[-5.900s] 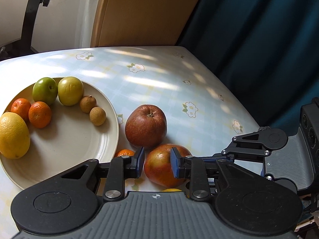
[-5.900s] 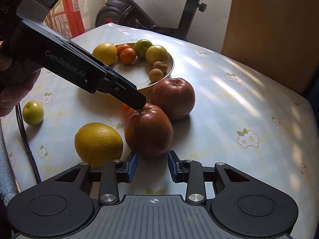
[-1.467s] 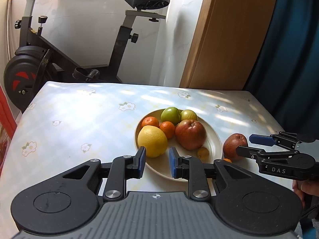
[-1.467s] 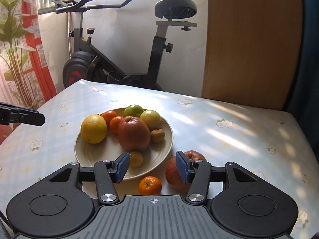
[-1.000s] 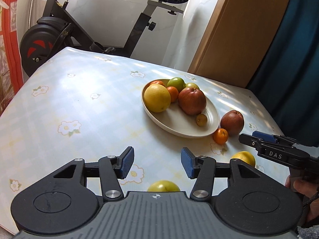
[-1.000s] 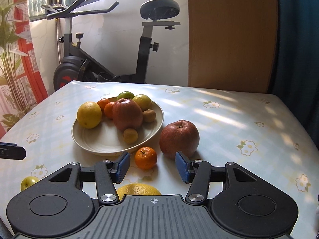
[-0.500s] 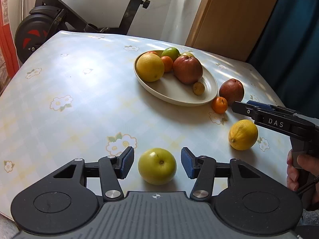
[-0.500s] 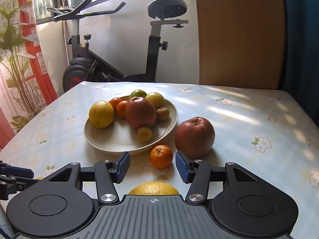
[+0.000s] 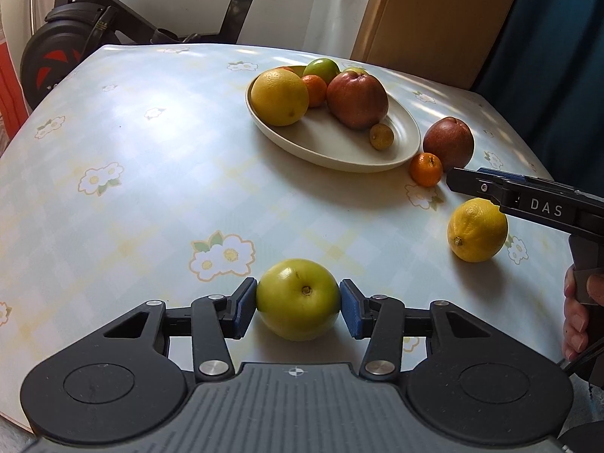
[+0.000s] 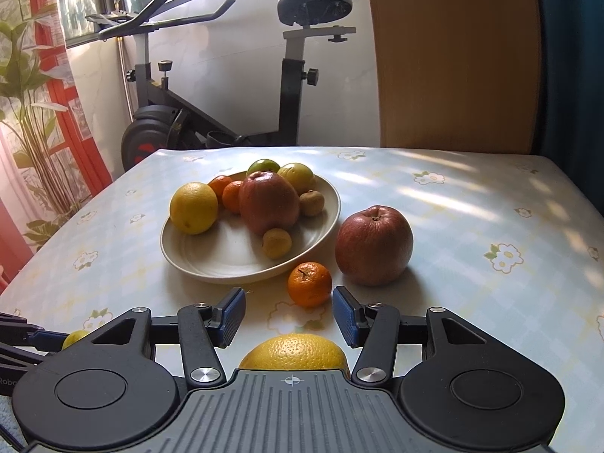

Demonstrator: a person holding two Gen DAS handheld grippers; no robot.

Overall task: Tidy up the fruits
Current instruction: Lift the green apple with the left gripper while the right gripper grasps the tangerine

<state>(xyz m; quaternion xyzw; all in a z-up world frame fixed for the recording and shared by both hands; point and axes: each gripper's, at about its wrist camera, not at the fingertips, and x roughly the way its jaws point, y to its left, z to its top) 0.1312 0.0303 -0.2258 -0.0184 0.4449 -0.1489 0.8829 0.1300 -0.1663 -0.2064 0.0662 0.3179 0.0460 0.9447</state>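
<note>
Fruits near table edge, between fingers

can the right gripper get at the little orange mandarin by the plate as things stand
Probably yes: the right gripper is open and empty, the mandarin sits just beyond its fingertips on bare table, clear of plate and apple.

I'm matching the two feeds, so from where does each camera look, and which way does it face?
Left wrist view: on the left hand-held gripper, angled down at a green-yellow fruit between its pads; a hand holds the right hand-held gripper.
Right wrist view: on the right hand-held gripper, open, facing the plate and exercise bike.
Shared: plate, red apple, mandarin, lemon.
</note>
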